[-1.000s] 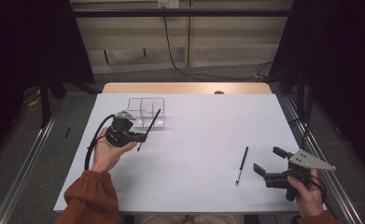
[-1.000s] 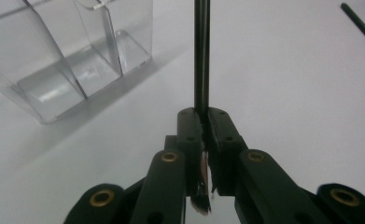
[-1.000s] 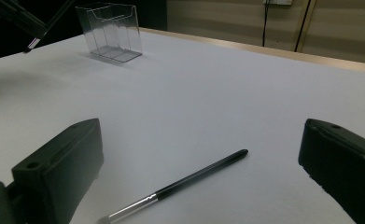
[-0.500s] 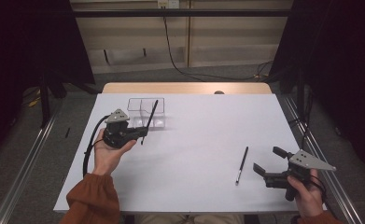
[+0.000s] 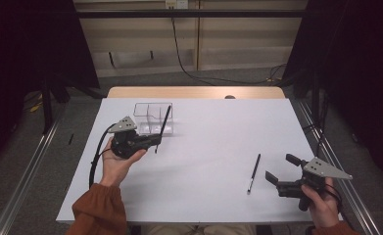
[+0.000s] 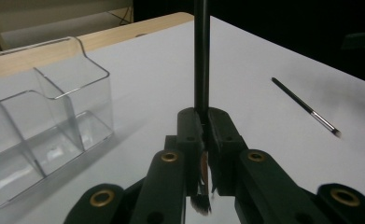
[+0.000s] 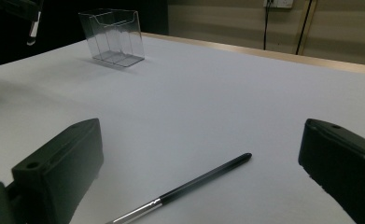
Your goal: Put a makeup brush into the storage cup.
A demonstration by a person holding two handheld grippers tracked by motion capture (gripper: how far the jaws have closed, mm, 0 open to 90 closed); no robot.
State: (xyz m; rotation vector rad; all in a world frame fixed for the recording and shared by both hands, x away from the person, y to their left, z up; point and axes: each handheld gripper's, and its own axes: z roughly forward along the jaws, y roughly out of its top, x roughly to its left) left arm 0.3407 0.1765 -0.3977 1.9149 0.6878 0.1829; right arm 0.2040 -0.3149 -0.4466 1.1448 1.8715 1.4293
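While the right claw (image 5: 280,177) waits spread beside a second brush (image 5: 253,173), a brush (image 5: 162,126) is carried to the clear organiser (image 5: 152,117).
Clamped in the left claw (image 5: 152,141), it has been tipped upright over half a second, apparently for dropping in.

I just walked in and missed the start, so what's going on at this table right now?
A person is working with two handheld grippers. The left gripper is shut on a black brush, holding it next to a clear divided organizer. The right gripper is open, jaws wide apart, beside a second brush lying flat on the white table.
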